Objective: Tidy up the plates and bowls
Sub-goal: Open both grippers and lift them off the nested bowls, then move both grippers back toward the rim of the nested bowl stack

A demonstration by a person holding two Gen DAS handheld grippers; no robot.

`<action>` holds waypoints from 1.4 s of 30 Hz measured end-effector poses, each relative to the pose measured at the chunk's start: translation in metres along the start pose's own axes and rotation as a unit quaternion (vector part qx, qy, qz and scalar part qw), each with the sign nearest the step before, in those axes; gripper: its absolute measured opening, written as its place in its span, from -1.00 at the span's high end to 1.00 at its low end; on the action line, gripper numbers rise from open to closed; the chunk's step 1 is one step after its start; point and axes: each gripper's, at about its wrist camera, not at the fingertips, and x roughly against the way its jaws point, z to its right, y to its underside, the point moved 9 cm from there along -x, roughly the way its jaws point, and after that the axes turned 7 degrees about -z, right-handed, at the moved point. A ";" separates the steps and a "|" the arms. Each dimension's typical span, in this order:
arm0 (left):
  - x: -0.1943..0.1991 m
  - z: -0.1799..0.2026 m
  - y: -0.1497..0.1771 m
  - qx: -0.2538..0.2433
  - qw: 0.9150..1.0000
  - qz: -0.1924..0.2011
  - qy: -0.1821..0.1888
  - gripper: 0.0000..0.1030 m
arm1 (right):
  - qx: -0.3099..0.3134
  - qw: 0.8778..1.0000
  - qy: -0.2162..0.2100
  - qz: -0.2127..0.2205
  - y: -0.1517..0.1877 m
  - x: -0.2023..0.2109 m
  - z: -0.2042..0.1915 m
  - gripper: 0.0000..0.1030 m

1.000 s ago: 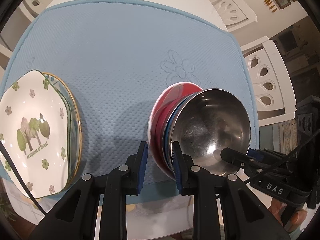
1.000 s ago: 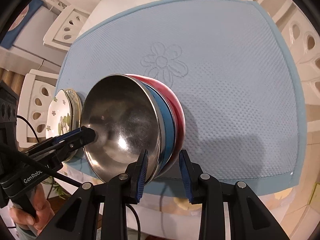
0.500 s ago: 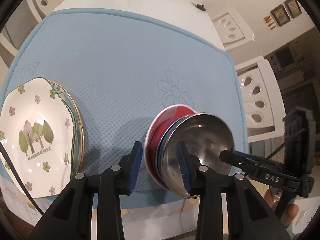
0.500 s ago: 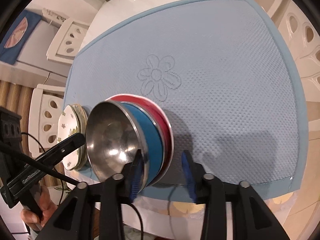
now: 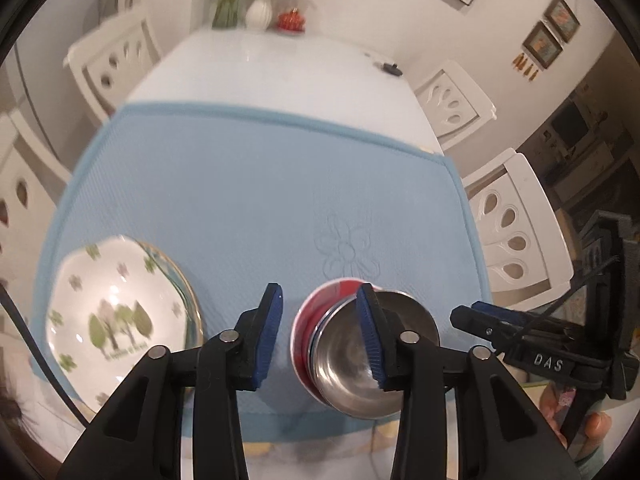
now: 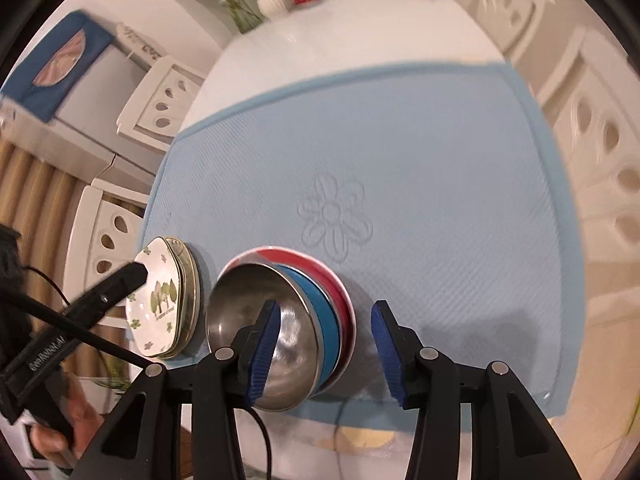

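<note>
Bowl stack (image 5: 352, 344): steel bowl on top, light, slippery; take its rim at 6 o'clock.
Plates (image 5: 116, 320): ceramic, fragile.
Left tool (image 5: 320, 336), right tool (image 6: 326, 350): both have just been opening, now part open, holding nothing.

Ahead of the claw: open blue mat (image 5: 248, 184). Just below: stacked bowls (image 5: 360, 356). Off left: plates (image 5: 116, 320). White chairs (image 5: 516, 236) flanking.
</note>
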 end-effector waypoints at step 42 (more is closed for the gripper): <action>0.049 -0.043 0.077 -0.122 0.992 0.031 -0.017 0.10 | -0.020 0.975 0.201 0.088 0.087 0.025 -0.085 0.00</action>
